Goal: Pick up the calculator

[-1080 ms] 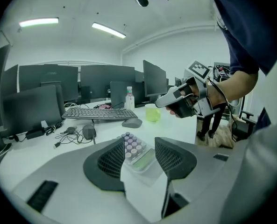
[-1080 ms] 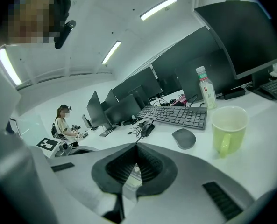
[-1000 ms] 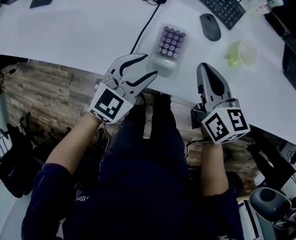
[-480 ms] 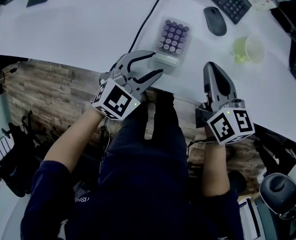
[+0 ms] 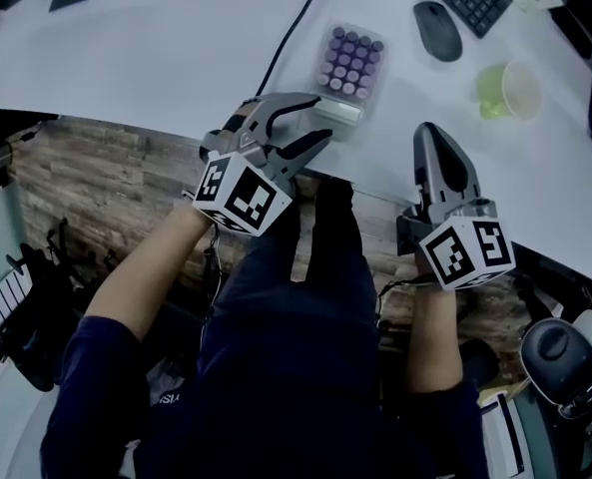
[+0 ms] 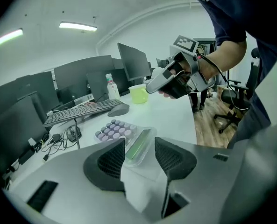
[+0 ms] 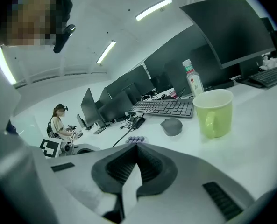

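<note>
A: Where was the calculator [image 5: 347, 68]?
B: On the desk [image 5: 176, 48], by its near edge.
A: What changed?
B: The left gripper [image 5: 318, 118] had moved up to it. Its jaws were apart, the calculator's near end just in front of them. A grab looked close.
A: And the right gripper [image 5: 430, 136]?
B: Jaws together, holding nothing.

Long lights are shining in a white office.
A white desk [image 5: 126, 58] is stretching out ahead of the jaws of the left gripper [image 6: 139, 146], and a brown wood floor [image 5: 86, 173] is showing below its edge. Light strips [image 6: 77, 26] are glowing on the ceiling high above those jaws. Dark screens [image 6: 82, 76] are standing in a row far ahead to the left, and a black chair [image 6: 231, 97] is sitting off to the right.
</note>
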Tool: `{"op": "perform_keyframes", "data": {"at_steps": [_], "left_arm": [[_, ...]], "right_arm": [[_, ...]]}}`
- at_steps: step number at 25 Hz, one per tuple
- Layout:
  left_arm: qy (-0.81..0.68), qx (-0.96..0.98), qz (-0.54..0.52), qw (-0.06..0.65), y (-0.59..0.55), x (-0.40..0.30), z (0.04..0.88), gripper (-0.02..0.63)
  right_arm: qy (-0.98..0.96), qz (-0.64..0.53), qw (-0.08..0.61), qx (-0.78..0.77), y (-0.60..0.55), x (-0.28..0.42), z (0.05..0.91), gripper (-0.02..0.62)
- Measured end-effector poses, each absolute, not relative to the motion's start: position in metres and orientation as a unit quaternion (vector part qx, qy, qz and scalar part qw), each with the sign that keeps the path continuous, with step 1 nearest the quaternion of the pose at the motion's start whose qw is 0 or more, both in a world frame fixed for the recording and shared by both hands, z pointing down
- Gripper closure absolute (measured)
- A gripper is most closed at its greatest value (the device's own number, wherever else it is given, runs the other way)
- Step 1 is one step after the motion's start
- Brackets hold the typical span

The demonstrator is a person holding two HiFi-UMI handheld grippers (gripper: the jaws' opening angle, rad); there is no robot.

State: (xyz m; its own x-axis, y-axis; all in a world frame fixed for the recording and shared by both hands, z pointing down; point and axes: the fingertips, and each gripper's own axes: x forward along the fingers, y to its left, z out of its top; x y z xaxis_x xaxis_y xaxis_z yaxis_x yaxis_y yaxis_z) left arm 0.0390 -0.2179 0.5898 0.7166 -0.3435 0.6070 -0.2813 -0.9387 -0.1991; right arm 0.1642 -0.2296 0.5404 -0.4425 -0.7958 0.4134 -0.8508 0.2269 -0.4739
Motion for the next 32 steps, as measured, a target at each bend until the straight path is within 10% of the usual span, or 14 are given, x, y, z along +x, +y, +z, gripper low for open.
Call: {"op": "perform_keyframes", "data": {"at_steps": [32], "left_arm": [[0.132, -0.862, -0.425, 0.241, -0.215, 0.054, 0.617, 0.445]], "right_arm": [[-0.771, 0.324, 0.040, 0.547, -0.205, 0.171, 0.550, 0.592]]}}
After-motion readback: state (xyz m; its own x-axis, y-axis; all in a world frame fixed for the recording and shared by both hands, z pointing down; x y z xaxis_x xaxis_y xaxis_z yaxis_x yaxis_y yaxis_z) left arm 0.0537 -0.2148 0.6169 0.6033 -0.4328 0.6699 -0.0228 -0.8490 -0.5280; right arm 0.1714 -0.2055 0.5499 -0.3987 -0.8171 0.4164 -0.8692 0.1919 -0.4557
